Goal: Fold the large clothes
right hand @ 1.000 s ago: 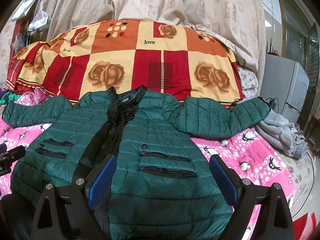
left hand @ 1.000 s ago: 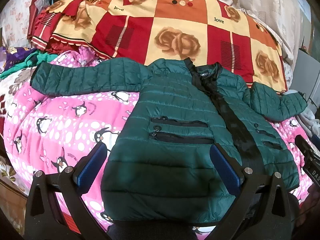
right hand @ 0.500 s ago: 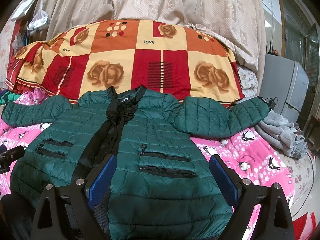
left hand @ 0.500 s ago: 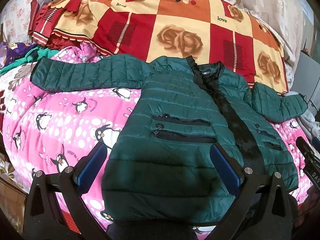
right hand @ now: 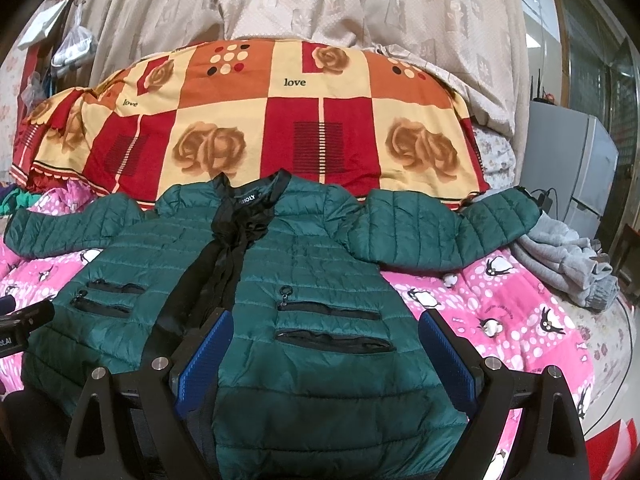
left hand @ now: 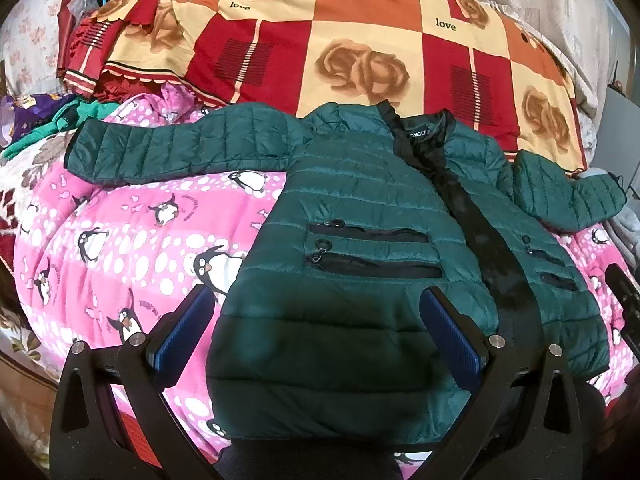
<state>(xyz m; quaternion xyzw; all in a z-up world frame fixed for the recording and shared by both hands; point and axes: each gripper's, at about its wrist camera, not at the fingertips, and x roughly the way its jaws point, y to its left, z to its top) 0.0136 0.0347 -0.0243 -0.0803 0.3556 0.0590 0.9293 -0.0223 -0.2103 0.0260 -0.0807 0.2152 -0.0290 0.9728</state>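
green jacket [left hand: 360,264] spread flat — hem between wide-apart left gripper [left hand: 316,328] pads [left hand: 452,340]

**Green jacket lay spread on the bed under the right gripper**

A quilted green jacket [right hand: 316,288] lay front-up on a pink penguin-print quilt [right hand: 500,320], both sleeves stretched out to the sides and its black placket running down from the collar. The right gripper [right hand: 324,344] hung over the jacket's lower half, its blue-padded fingers [right hand: 206,344] wide apart and closed on nothing. Behind the collar sat a bulky red, orange and cream rose-print blanket [right hand: 248,120], with a pale curtain [right hand: 360,4] above it. A crumpled grey garment [right hand: 568,264] rested just beside the cuff of the sleeve on the right. Part of another black device [right hand: 24,326] poked in at the left edge.
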